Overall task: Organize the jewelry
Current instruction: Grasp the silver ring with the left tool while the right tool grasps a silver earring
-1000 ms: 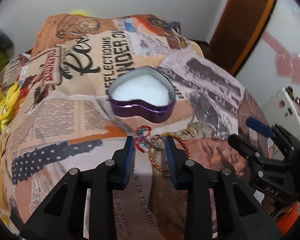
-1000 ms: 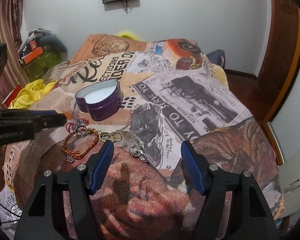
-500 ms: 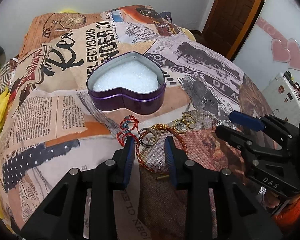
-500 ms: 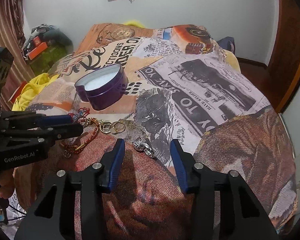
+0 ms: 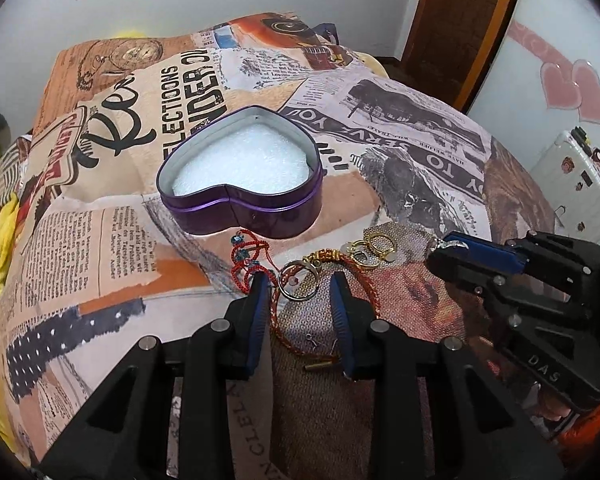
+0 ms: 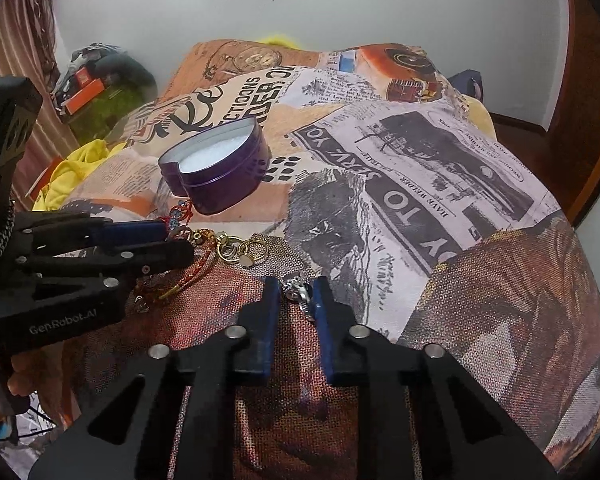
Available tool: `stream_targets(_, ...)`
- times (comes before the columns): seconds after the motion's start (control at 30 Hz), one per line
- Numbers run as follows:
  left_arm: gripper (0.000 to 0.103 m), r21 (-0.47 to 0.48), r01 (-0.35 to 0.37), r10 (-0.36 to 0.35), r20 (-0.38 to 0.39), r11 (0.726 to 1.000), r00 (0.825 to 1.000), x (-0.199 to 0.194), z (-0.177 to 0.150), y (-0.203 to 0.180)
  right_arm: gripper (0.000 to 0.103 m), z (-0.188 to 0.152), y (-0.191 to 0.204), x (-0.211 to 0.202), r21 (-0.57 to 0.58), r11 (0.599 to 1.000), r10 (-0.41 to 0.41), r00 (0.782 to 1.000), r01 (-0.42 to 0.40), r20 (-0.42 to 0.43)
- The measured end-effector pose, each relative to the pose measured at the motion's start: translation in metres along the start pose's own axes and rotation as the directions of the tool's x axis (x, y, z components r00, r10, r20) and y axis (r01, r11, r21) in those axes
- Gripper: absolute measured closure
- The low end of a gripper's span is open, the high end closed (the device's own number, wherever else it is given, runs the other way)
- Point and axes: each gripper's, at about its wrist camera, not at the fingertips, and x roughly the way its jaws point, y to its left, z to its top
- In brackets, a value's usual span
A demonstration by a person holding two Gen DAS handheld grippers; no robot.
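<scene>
Resting on a bed point(image 5: 112, 248) under a newspaper-print cover, the jewelry lies in a loose cluster just in front of a purple heart-shaped tin point(image 5: 240, 184), which stands open with white padding inside. The left tool point(image 5: 299, 280) is lowered onto the cover with its fingers apart, straddling a silver ring point(image 5: 299, 286) that sits between the blue pads without clearly touching either. A red-and-gold braided bracelet point(image 5: 364, 280) loops around that spot, and a red cord bracelet point(image 5: 250, 258) with blue beads lies just left of the left finger, near the tin. Two gold rings point(image 5: 374, 248) lie beside the braided bracelet (one seems to carry a small pale stone).

To the right, well apart from the cluster, the right tool point(image 6: 296, 292) has its fingers drawn close around a small silver charm point(image 6: 300, 292); the pads sit right against it on both sides, so it looks clamped, though the charm is not lifted clear of the cover. In the right wrist view the left tool point(image 6: 176, 246) reaches in from the left over the bracelets, and the tin point(image 6: 220, 176) stands beyond them.
</scene>
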Motion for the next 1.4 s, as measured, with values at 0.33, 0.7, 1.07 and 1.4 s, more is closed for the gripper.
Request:
stream_targets(0.33,0.072,-0.013,0.028,-0.028,0.001,1.000,1.000,-0.022,-0.008,0.005,0.091,0.000,-0.001,-0.002,0.009,1.000,0.006,1.000,-0.006,0.002)
stream_targets(0.7,0.072,-0.009,0.046,-0.046,-0.011,0.999,0.999,-0.009,-0.003,-0.001,0.091,-0.001,-0.002,-0.004,0.017,1.000,0.013,1.000,-0.013,0.005)
stream_targets(1.07,0.077,-0.026,0.013,-0.013,-0.003,1.000,1.000,0.003,0.005,0.003,0.091,-0.001,-0.002,-0.004,0.019,1.000,0.015,1.000,-0.016,0.010)
stream_targets(1.4,0.084,-0.026,-0.048,0.048,0.015,0.999,0.999,0.008,0.008,0.005,0.091,-0.001,-0.003,-0.001,0.022,0.999,0.023,0.999,-0.023,-0.028)
